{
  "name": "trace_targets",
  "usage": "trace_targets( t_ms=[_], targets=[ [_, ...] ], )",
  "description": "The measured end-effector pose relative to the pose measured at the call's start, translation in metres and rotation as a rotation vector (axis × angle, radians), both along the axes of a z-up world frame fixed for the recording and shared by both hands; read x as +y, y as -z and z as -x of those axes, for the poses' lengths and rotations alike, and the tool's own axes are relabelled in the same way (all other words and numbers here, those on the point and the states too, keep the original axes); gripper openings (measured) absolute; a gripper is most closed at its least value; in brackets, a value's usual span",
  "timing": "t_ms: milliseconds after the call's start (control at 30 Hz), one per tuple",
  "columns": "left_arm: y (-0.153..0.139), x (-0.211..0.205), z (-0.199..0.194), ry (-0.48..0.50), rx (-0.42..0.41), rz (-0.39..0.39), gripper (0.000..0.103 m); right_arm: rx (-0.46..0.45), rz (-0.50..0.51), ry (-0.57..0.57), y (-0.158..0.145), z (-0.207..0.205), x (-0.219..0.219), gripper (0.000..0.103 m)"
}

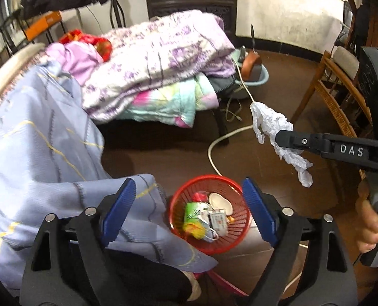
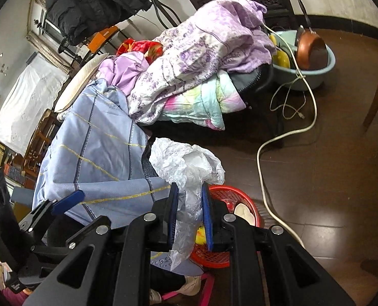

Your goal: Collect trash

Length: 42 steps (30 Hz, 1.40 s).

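Note:
A red mesh basket [image 1: 204, 178] stands on the dark floor beside the bed. It holds a green packet [image 1: 192, 213], a white round piece [image 1: 220, 201] and other wrappers. My left gripper [image 1: 189, 191] hangs just above the basket, open, with nothing between its blue pads. My right gripper [image 2: 189, 191] is shut on a crumpled white plastic bag [image 2: 186, 163], which bulges above the pads and hangs below them. In the left wrist view that bag [image 1: 270, 122] dangles up and to the right of the basket. The basket [image 2: 250, 201] is partly hidden behind the right gripper.
A blue-grey blanket [image 1: 43, 140] hangs off the bed, touching the basket's left side. Purple floral quilts [image 1: 158, 58] are piled behind. A white cable [image 2: 262, 173] runs across the floor. A basin with a copper pan [image 2: 311, 53] stands farther off. A wooden chair [image 1: 334, 94] stands right.

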<state>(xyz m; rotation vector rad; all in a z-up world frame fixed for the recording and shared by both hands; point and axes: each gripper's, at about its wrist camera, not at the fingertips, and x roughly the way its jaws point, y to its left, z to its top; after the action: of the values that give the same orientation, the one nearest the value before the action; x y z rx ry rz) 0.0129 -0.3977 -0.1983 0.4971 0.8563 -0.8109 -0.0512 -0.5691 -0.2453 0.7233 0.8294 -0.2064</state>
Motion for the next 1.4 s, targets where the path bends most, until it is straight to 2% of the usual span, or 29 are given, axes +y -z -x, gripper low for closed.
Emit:
trace_targets(
  t_ms=[200,467,800,967,1000,1033,1067,1100,1400],
  targets=[
    [-0.013,0.017,0.007,-0.018,-0.077,0.018,0.089,-0.005,0.042,-0.023,-0.019,0.0,0.009,0.02],
    [-0.016,0.04,0.004,-0.057,-0.064,0.043,0.089,0.003,0.11,-0.078,-0.038,-0.004,0.033,0.02],
    [-0.01,0.05,-0.007,-0.096,-0.001,0.056,0.089,0.043,0.088,-0.096,-0.014,-0.01,0.043,0.02],
    [-0.006,0.049,-0.01,-0.092,0.026,0.056,0.089,0.102,0.048,-0.102,0.016,-0.017,0.043,0.02],
    [-0.005,0.048,-0.01,-0.09,0.03,0.053,0.089,0.123,0.035,-0.109,0.024,-0.019,0.044,0.025],
    [-0.004,0.047,-0.01,-0.087,0.035,0.049,0.089,0.135,0.027,-0.11,0.029,-0.019,0.044,0.034],
    [-0.004,0.046,-0.01,-0.085,0.037,0.047,0.089,0.152,0.014,-0.103,0.036,-0.019,0.044,0.048],
    [-0.003,0.045,-0.01,-0.081,0.04,0.042,0.089,0.157,0.012,-0.097,0.039,-0.019,0.043,0.051],
    [0.002,0.035,-0.005,-0.044,0.045,-0.003,0.089,0.141,0.048,-0.119,0.022,-0.011,0.046,0.051]
  ],
)
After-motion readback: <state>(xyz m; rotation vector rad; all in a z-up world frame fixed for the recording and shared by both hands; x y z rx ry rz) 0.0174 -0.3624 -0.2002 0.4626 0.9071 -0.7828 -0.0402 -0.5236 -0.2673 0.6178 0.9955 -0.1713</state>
